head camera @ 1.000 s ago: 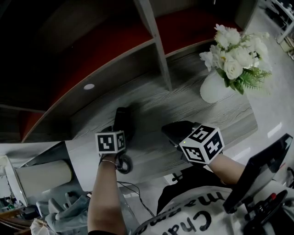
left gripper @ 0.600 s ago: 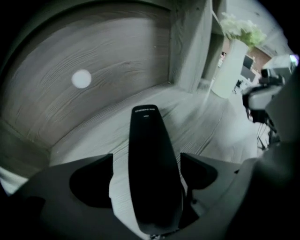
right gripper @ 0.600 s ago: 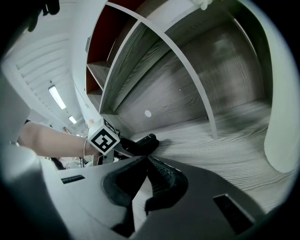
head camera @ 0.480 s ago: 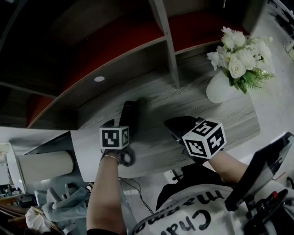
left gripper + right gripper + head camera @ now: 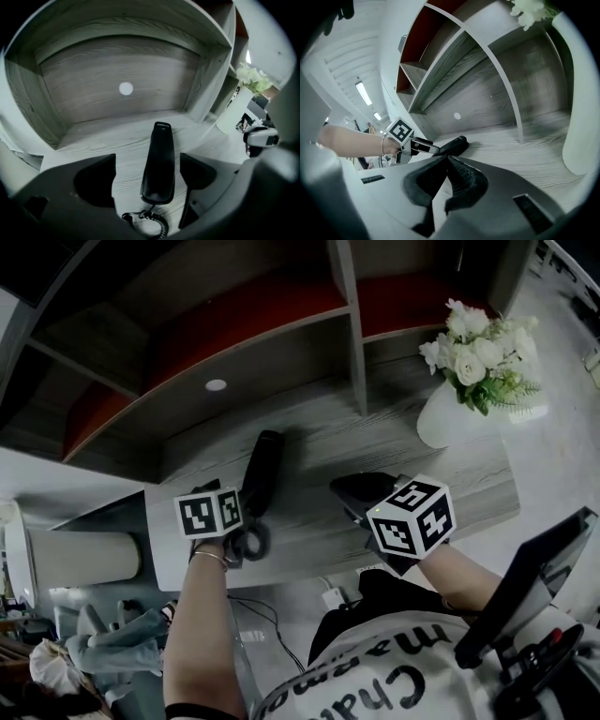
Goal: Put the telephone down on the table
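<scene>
The black telephone handset (image 5: 262, 470) lies flat on the grey wood-grain table (image 5: 309, 540), pointing toward the shelf. Its coiled cord (image 5: 251, 542) hangs off the near end. My left gripper (image 5: 242, 512) stands open at that near end. In the left gripper view the handset (image 5: 159, 164) lies between the jaws with a gap on each side, and the cord (image 5: 150, 220) curls below it. My right gripper (image 5: 349, 493) is shut and empty to the right of the handset, apart from it. The right gripper view shows the handset (image 5: 452, 145) beyond the closed fingertips.
A white vase (image 5: 450, 413) of white flowers (image 5: 483, 352) stands at the table's right end. A shelf unit with an upright divider (image 5: 352, 324) rises behind the table. The front edge of the table runs just under both hands. A black object (image 5: 534, 577) sits at lower right.
My left gripper has drawn back toward the table's front edge, so more of the handset shows. The handset stays on the table. The right gripper has barely moved.
</scene>
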### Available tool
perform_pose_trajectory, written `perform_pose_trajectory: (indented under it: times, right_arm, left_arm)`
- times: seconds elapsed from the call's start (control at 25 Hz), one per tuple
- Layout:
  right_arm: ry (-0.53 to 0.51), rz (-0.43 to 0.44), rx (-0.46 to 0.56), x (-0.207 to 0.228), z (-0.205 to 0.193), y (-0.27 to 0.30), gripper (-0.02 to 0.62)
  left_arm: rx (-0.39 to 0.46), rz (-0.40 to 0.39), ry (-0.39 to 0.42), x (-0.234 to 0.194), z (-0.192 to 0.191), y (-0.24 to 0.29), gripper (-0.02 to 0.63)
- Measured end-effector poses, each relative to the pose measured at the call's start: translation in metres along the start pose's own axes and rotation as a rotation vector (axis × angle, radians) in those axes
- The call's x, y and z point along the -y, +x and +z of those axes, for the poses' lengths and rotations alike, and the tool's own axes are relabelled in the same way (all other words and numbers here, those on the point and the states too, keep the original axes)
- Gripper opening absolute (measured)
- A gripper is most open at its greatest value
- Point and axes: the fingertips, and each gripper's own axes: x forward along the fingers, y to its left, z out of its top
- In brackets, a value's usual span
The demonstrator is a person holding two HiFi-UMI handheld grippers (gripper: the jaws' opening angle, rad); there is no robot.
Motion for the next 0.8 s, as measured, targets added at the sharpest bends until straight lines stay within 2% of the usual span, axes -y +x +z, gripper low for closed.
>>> perform_pose_trajectory:
  times: [0.08, 0.24, 0.28, 0.32, 0.4, 0.48, 0.56, 0.72, 0.8]
  right_arm:
    - [-0.013, 0.007, 0.003, -0.008, -0.001, -0.004, 0.012]
    - [-0.041, 0.003, 0.022, -0.02, 0.001, -0.013, 0.012]
    - [-0.049, -0.001, 0.026, -0.024, 0.002, -0.015, 0.012]
    - [-0.059, -0.005, 0.029, -0.028, 0.003, -0.016, 0.012]
    - [-0.077, -0.009, 0.036, -0.037, 0.003, -0.019, 0.011]
    - [-0.097, -0.014, 0.038, -0.048, 0.001, -0.023, 0.012]
    - [-0.118, -0.025, 0.039, -0.057, -0.002, -0.027, 0.011]
    - [-0.15, -0.048, 0.058, -0.075, -0.004, -0.039, 0.012]
    - [-0.183, -0.076, 0.079, -0.082, -0.002, -0.049, 0.012]
  left_arm:
    - [0.05, 0.026, -0.009, -0.004, 0.003, -0.011, 0.431]
    - [0.154, 0.15, -0.014, -0.02, 0.015, -0.041, 0.421]
    - [0.171, 0.165, -0.013, -0.022, 0.016, -0.048, 0.392]
    - [0.188, 0.172, -0.017, -0.023, 0.017, -0.055, 0.334]
    - [0.224, 0.164, -0.046, -0.024, 0.017, -0.066, 0.264]
    - [0.27, 0.134, -0.096, -0.023, 0.015, -0.077, 0.243]
    - [0.325, 0.107, -0.143, -0.02, 0.011, -0.091, 0.19]
    - [0.369, 0.086, -0.155, -0.014, -0.008, -0.12, 0.098]
    - [0.371, 0.074, -0.166, -0.014, -0.022, -0.135, 0.091]
